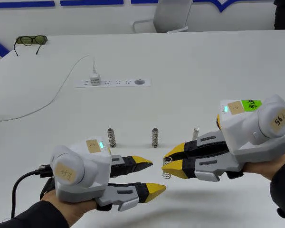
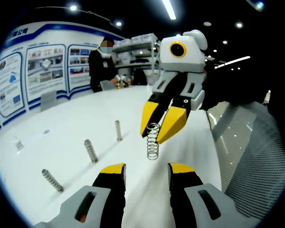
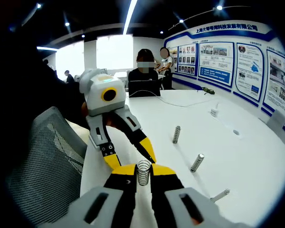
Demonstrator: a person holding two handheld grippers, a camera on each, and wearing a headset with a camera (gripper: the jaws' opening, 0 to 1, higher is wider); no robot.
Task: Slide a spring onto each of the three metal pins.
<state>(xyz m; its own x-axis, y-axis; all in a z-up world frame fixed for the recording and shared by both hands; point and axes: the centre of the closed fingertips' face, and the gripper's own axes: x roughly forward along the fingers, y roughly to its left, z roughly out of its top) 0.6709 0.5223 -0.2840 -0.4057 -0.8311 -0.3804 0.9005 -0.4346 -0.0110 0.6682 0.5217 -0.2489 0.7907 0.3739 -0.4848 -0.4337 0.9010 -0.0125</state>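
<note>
Right gripper [image 1: 168, 162] sticker [image 1: 278, 121] reads roughly "56"; left gripper [image 1: 154, 176] label [image 1: 65, 172] and Chinese wall banner [image 3: 226, 29] lettering too blurred to read.

Gripper views face each other, sharing pins [image 1: 195, 133] (head above).

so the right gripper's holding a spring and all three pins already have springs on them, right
Not quite: only two pins have springs on them. In the head view the left pin and the middle pin each carry one, but the right pin is bare metal. The right gripper is indeed holding a spring.
</note>
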